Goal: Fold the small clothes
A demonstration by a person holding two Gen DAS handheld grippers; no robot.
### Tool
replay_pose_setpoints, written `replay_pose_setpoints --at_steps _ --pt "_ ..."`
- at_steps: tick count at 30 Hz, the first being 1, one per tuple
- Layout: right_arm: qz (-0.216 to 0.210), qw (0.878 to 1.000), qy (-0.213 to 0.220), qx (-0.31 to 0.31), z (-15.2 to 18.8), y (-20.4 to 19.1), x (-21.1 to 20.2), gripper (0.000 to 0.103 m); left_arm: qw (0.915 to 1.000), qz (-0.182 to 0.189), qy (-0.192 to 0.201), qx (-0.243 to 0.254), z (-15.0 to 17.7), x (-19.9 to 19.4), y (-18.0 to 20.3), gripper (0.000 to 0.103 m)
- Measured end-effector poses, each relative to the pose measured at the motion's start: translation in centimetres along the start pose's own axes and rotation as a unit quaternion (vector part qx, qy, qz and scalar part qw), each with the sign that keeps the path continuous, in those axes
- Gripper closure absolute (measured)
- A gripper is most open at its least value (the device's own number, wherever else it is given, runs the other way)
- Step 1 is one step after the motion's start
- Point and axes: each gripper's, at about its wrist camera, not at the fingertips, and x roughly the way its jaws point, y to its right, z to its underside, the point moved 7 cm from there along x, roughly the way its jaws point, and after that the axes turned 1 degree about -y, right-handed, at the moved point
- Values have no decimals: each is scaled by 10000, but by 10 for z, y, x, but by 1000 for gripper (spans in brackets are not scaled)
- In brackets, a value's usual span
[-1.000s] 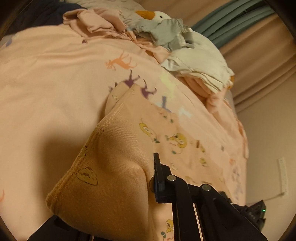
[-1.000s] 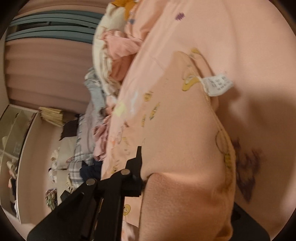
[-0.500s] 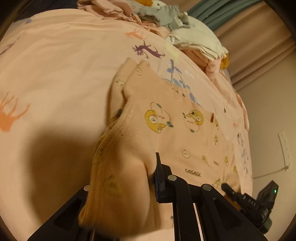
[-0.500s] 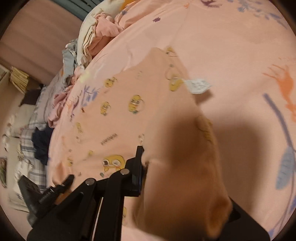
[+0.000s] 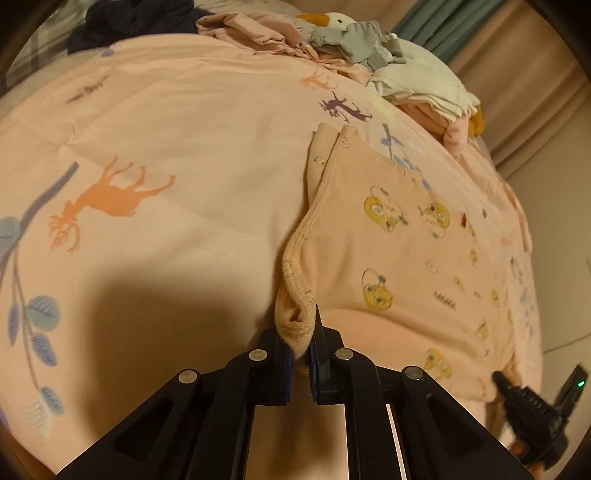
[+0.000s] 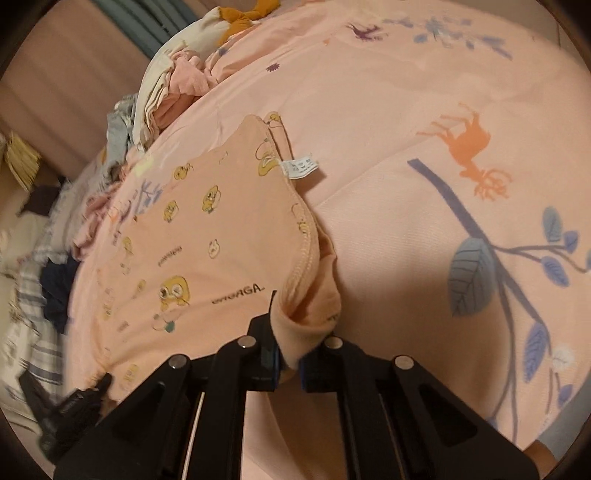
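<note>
A small peach garment (image 5: 391, 258) printed with yellow cartoon chicks lies spread on a pink bedspread (image 5: 184, 147). My left gripper (image 5: 301, 354) is shut on the garment's ribbed left corner near the bed. My right gripper (image 6: 288, 360) is shut on the garment's (image 6: 207, 236) opposite corner; a white care label (image 6: 300, 168) sticks out of its far edge. Each gripper shows at the edge of the other's view: the right one low right in the left wrist view (image 5: 535, 410), the left one low left in the right wrist view (image 6: 66, 410).
A pile of other clothes (image 5: 417, 81) with a grey piece and a white goose toy (image 5: 332, 20) lies at the far side of the bed. Dark clothing (image 5: 125, 22) lies far left. More laundry (image 6: 55, 266) lies left in the right wrist view. Curtains hang behind.
Both grippers have lowered the garment's held edge from raised and draped to low on the bedspread, so the garment now lies flatter and stretched between them.
</note>
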Motion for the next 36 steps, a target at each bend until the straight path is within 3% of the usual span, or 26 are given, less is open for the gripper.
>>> replay_pose_setpoints --at_steps 3,8,15,17,20,23,25,28,31,36 --pt "183 9997 64 -154 2 5 -4 99 9996 -139 35 224 4 -3 -1 92" --pt "86 10000 35 3 6 15 -9 99 10000 -24 -25 33 6 -7 -11 92" --pt "236 9994 19 -270 16 13 -19 97 9998 -73 -108 127 13 -27 -17 92" --pt "198 9993 -41 -300 22 14 -30 91 10000 -55 20 79 10 -39 -20 92" --pt "26 9991 171 -399 25 6 -56 90 9985 216 476 168 1 -69 -17 91" --pt "-346 9951 491 -786 24 -26 -81 90 9952 392 848 299 -5 -87 -9 91" --pt "-771 9884 558 -1186 22 -64 -86 90 9937 268 978 481 -7 -84 -2 91" --pt "-1082 9785 368 -1715 21 -111 -66 90 9960 161 681 555 -5 -63 6 91" --pt "-1378 9691 -275 -2025 27 -153 -22 92 9974 400 297 521 2 -44 15 91" --pt "-1476 9586 -896 -2266 49 -179 28 92 9986 151 162 471 3 -28 15 91"
